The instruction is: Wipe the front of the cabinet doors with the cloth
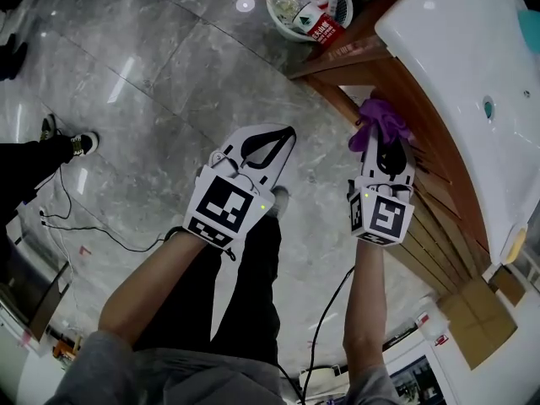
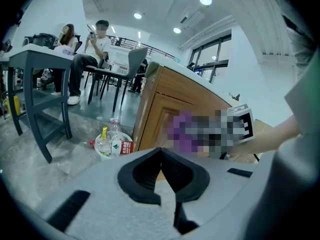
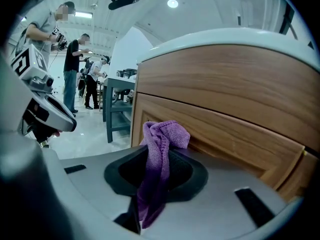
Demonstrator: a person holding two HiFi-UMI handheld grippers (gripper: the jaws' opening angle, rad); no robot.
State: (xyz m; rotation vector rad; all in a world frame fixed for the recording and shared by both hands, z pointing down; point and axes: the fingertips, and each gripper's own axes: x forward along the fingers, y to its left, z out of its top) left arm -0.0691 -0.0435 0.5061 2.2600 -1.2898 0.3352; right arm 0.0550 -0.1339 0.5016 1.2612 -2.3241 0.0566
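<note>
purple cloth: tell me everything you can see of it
The cloth is purple, with a soft, fuzzy terry-like weave. It is bunched into a crumpled strip, clamped between the jaws of the right gripper. A wad sticks up past the tips and a tail hangs back behind them. It sits by the wooden cabinet door; whether it touches the wood cannot be told.

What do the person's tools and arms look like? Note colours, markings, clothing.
The left tool and right tool are white tapering shells with black-lined jaws, each bearing a cube of black-and-white square markers. A black cable trails below the right arm. The sleeves are short, grey.
</note>
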